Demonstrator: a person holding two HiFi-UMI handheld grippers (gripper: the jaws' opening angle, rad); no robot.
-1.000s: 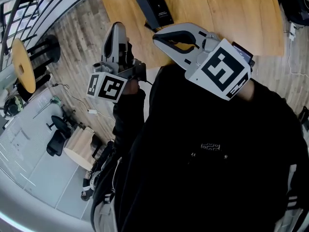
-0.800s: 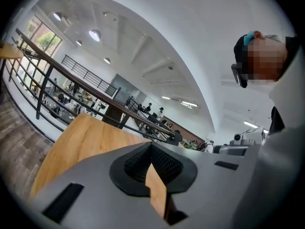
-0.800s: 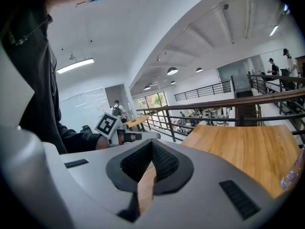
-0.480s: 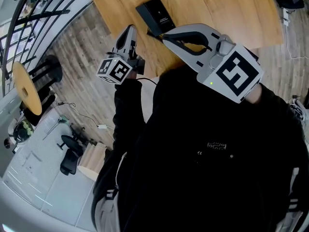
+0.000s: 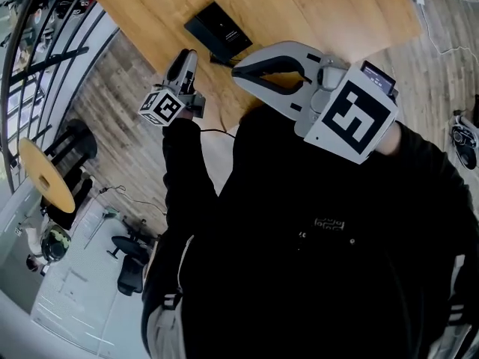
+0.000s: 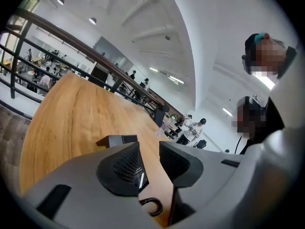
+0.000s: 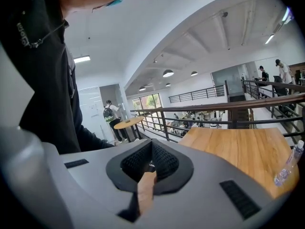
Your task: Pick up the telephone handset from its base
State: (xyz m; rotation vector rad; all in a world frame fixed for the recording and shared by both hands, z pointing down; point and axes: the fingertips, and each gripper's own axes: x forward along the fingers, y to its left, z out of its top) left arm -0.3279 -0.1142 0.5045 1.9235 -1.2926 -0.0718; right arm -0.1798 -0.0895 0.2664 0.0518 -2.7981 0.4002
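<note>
Dropping toward the surface (image 5: 337, 6), left tongs (image 5: 183, 60) are spreading empty (telephone (image 5: 218, 30) lying just ahead, grasp and lift remaining); right tongs (image 5: 238, 67) are hanging back, pressed together.

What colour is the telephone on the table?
The telephone is black, clearest in the head view.

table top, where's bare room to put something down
The table is bare wood across the wide stretch right of the telephone in the head view, and in a narrower strip left of it toward the railing. It is crowded at the near edge, where the telephone and its coiled cord lie.
</note>
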